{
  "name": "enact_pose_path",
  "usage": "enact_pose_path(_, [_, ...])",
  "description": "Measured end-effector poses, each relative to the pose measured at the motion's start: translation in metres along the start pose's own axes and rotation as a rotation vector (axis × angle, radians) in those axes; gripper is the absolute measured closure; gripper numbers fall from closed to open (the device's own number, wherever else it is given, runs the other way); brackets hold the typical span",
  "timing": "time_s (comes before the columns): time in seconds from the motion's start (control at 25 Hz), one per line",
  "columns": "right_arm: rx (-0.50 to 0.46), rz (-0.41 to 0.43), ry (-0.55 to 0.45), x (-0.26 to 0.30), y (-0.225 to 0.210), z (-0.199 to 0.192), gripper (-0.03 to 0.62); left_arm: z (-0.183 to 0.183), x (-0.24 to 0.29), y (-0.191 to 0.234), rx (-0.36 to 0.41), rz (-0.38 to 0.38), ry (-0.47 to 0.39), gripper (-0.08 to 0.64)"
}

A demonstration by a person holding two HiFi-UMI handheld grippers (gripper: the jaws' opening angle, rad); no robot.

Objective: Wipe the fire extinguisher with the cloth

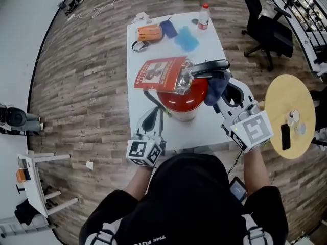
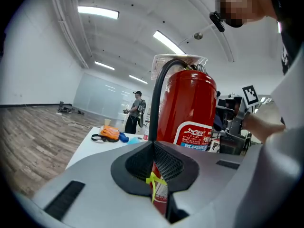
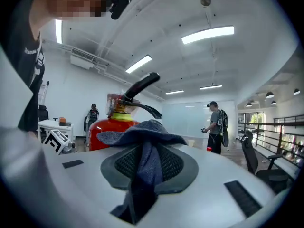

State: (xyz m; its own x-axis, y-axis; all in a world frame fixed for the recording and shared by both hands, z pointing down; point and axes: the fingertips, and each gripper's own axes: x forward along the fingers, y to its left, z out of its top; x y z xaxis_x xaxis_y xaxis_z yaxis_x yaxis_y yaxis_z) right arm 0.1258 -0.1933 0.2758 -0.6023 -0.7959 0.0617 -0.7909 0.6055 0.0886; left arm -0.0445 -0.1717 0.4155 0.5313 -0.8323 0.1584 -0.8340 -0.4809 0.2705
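A red fire extinguisher [image 1: 180, 97] stands upright in the middle of the white table [image 1: 140, 60]. It has a black handle [image 1: 210, 65] and a paper tag in plastic [image 1: 160, 74] on top. My left gripper [image 1: 153, 118] is shut on its black hose [image 1: 149, 99] at the near left. In the left gripper view the hose [image 2: 159, 94] rises from the shut left gripper [image 2: 154, 148] in front of the red extinguisher [image 2: 190, 108]. My right gripper [image 1: 222, 94] is shut on a dark blue cloth [image 1: 217, 84] against the extinguisher's right side. In the right gripper view the cloth [image 3: 142, 141] drapes over the right gripper [image 3: 145, 163].
At the table's far end lie an orange pouch [image 1: 149, 32], a blue object [image 1: 168, 28], a light blue rag [image 1: 187, 39] and a bottle [image 1: 204, 15]. A black office chair [image 1: 268, 29] and a round yellow table [image 1: 288, 114] stand to the right. A person [image 3: 216, 127] stands beyond.
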Motion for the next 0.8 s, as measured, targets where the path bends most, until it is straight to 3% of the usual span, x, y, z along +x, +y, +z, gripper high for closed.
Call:
enact_pose_path(0.08, [0.014, 0.046, -0.038, 0.008, -0.009, -0.004, 0.511, -0.002, 0.0, -0.002, 0.01, 0.031, 0.007, 0.534])
enact_pose_path(0.2, [-0.036, 0.156, -0.093, 0.025, -0.021, 0.009, 0.512, -0.002, 0.002, -0.006, 0.013, 0.09, 0.018, 0.534])
enact_pose_path(0.32, [-0.066, 0.345, -0.196, 0.035, -0.015, 0.034, 0.512, -0.002, 0.002, -0.008, 0.009, 0.144, 0.019, 0.534])
enact_pose_path(0.4, [-0.006, 0.495, -0.26, 0.032, -0.002, 0.047, 0.512, 0.002, 0.002, -0.012, 0.019, 0.158, 0.006, 0.534])
enact_pose_path(0.52, [0.11, 0.562, -0.313, 0.031, -0.005, 0.046, 0.512, 0.009, -0.001, -0.019, 0.041, 0.189, -0.017, 0.534])
enact_pose_path(0.6, [0.106, 0.556, -0.273, 0.036, -0.018, 0.027, 0.512, 0.01, -0.004, -0.019, 0.035, 0.215, -0.026, 0.534])
enact_pose_path(0.72, [-0.005, 0.557, -0.083, 0.054, -0.019, -0.037, 0.513, 0.005, -0.009, -0.018, 0.037, 0.249, -0.024, 0.534])
enact_pose_path(0.8, [0.109, 0.575, -0.055, 0.058, -0.015, -0.072, 0.514, -0.003, -0.01, -0.02, 0.041, 0.264, -0.01, 0.534])
